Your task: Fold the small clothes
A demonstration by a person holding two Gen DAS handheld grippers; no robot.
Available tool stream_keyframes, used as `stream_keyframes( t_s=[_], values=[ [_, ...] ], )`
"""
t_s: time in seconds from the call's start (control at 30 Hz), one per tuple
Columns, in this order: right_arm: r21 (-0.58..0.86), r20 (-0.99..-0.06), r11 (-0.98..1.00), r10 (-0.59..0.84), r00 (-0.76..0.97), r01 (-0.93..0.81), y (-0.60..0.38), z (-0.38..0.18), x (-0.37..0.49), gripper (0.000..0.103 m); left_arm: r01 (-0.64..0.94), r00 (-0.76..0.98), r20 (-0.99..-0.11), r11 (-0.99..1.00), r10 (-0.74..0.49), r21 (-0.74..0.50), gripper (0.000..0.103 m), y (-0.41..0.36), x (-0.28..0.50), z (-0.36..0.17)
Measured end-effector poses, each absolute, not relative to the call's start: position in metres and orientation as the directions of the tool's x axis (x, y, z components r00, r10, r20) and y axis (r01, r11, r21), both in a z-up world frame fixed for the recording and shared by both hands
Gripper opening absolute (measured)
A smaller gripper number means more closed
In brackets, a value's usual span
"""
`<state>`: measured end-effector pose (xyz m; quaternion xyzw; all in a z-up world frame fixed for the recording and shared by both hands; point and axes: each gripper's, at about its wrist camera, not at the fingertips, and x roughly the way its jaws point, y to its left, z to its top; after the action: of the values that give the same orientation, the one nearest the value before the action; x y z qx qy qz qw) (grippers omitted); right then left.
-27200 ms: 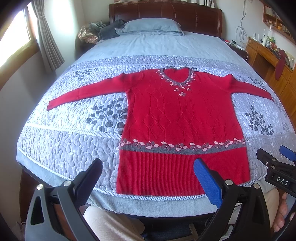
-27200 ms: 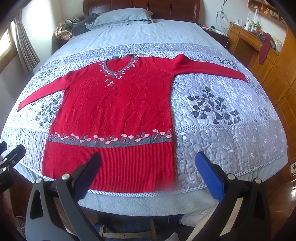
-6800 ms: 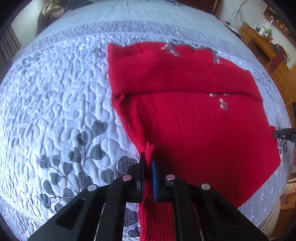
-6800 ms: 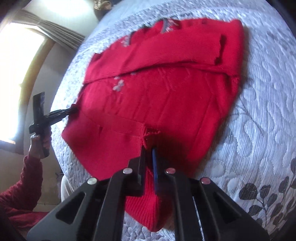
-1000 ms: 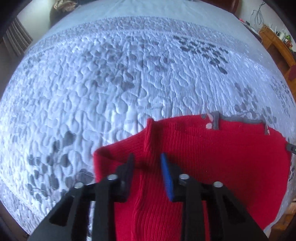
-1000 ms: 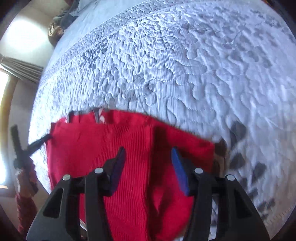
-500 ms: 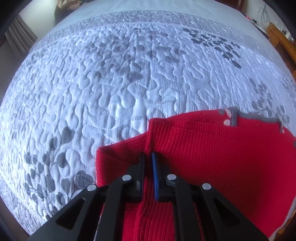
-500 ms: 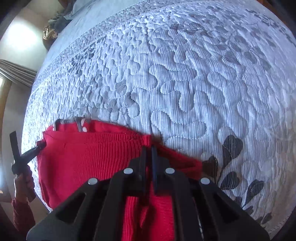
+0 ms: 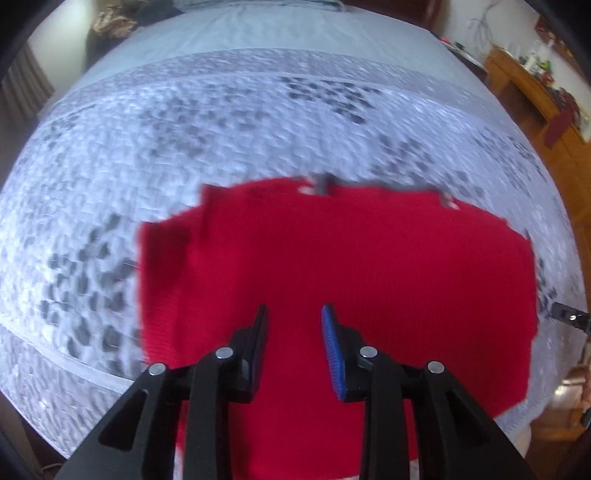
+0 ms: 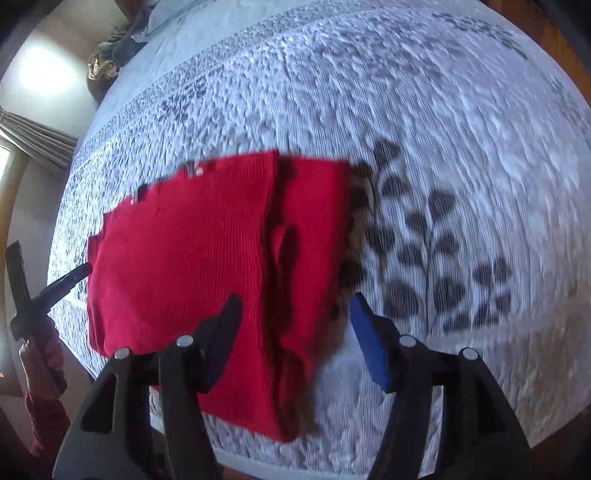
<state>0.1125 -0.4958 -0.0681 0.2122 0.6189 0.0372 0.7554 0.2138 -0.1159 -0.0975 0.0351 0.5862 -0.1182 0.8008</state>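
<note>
The red knitted sweater (image 9: pixel 332 266) lies folded into a rough rectangle on the quilted bedspread (image 9: pixel 184 129), its grey neckline trim peeking out at the far edge. My left gripper (image 9: pixel 293 314) hovers above the near part of the sweater, its jaws opening and nothing between them. In the right wrist view the same sweater (image 10: pixel 207 251) shows with a fold ridge near its right edge. My right gripper (image 10: pixel 295 302) hangs above that right edge, jaws opening wide, free of the cloth. The left gripper (image 10: pixel 48 291) and the hand holding it appear at the sweater's left side.
The white and grey bedspread (image 10: pixel 461 147) with leaf prints spreads all round the sweater. A wooden dresser (image 9: pixel 535 92) with small items stands at the right. Crumpled clothes (image 9: pixel 114 26) lie near the headboard. A curtain (image 10: pixel 33 136) hangs at the left.
Both grippers were shut on the sweater's folded edge half a second ago. Now both have let go, opened and pulled back toward me, leaving the folded sweater lying flat.
</note>
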Motion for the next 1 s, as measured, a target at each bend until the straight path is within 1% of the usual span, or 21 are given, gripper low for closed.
stream_keyframes(
  t_s=[0.1, 0.17, 0.23, 0.27, 0.4, 0.7, 0.9, 1.0],
  values=[
    [0.43, -0.895, 0.872, 0.378, 0.237, 0.234, -0.499, -0.074, 0.095, 0.072, 0.257, 0.258, -0.953, 0.962, -0.159, -0.091, 0.03, -0.141, 0.205, -0.107],
    [0.496, -0.863, 0.829, 0.441, 0.245, 0.256, -0.501, -0.08, 0.082, 0.075, 0.268, 0.234, -0.958, 0.958, -0.168, -0.103, 0.03, -0.154, 0.201, -0.116],
    [0.52, -0.851, 0.812, 0.465, 0.244, 0.266, -0.502, -0.084, 0.076, 0.084, 0.274, 0.226, -0.963, 0.958, -0.148, -0.083, 0.03, -0.164, 0.199, -0.124],
    [0.522, -0.85, 0.81, 0.467, 0.245, 0.267, -0.502, -0.085, 0.074, 0.085, 0.279, 0.218, -0.965, 0.957, -0.145, -0.08, 0.03, -0.168, 0.2, -0.129],
    [0.535, -0.843, 0.804, 0.49, 0.222, 0.258, -0.498, -0.092, 0.072, 0.086, 0.293, 0.203, -0.972, 0.955, -0.116, -0.053, 0.032, -0.176, 0.201, -0.143],
    [0.454, -0.889, 0.863, 0.423, 0.177, 0.221, -0.477, -0.108, 0.09, 0.087, 0.309, 0.188, -0.975, 0.949, -0.122, -0.059, 0.033, -0.175, 0.202, -0.154],
    [0.501, -0.863, 0.841, 0.469, 0.186, 0.205, -0.471, -0.113, 0.1, 0.087, 0.313, 0.181, -0.973, 0.946, -0.146, -0.084, 0.033, -0.172, 0.204, -0.156],
    [0.528, -0.847, 0.823, 0.491, 0.203, 0.212, -0.474, -0.114, 0.099, 0.085, 0.312, 0.172, -0.971, 0.944, -0.168, -0.108, 0.034, -0.169, 0.205, -0.155]
  ],
)
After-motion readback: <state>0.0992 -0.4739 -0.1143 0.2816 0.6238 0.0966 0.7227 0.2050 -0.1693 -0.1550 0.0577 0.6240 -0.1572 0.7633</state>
